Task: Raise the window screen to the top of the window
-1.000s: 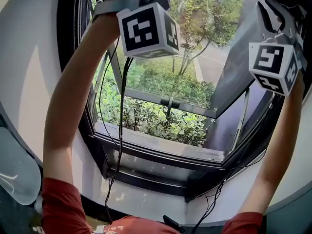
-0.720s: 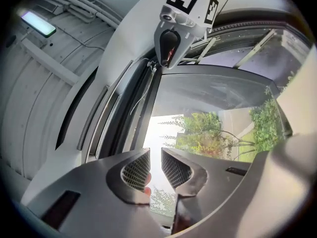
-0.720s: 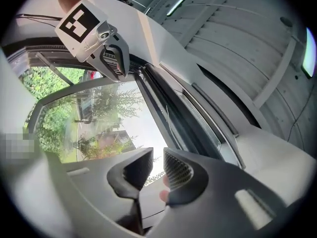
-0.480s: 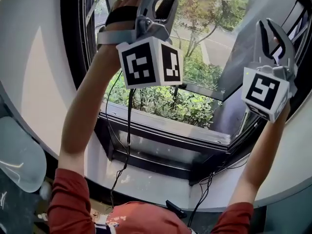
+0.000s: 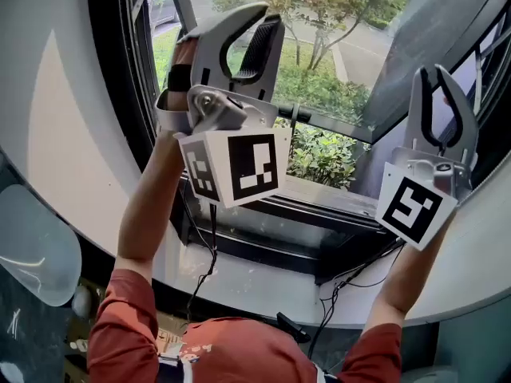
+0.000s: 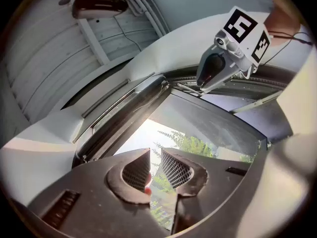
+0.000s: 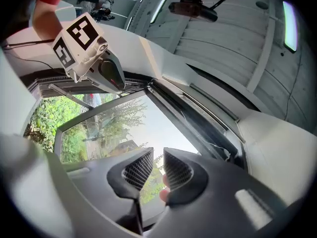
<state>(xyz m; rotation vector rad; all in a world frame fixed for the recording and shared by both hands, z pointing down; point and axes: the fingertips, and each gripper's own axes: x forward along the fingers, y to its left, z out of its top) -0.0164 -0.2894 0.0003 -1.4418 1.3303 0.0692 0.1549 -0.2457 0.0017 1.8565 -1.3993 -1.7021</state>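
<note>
Both grippers are held up in front of the window, jaws pointing up and apart from the frame. In the head view my left gripper point(image 5: 266, 21) is at centre left and my right gripper point(image 5: 435, 72) at the right. Each gripper view shows a narrow gap between the mesh pads with nothing in it: left gripper point(image 6: 155, 165), right gripper point(image 7: 158, 170). A dark bar that looks like the screen's rail point(image 6: 126, 105) point(image 7: 195, 110) lies along the top of the window frame. No mesh covers the opening point(image 5: 319, 86); the plants outside show plainly.
The glass sash point(image 5: 415, 46) is swung outward, its lower bar and handle point(image 5: 295, 114) below the left gripper. Under the dark frame is the white sill point(image 5: 263, 274). Cables point(image 5: 209, 246) hang from the grippers. A black device point(image 6: 99, 4) is mounted on the ceiling.
Both grippers have come down from the top of the window and rolled a little. Their marker cubes now sit lower in the head view. The jaws look the same.
</note>
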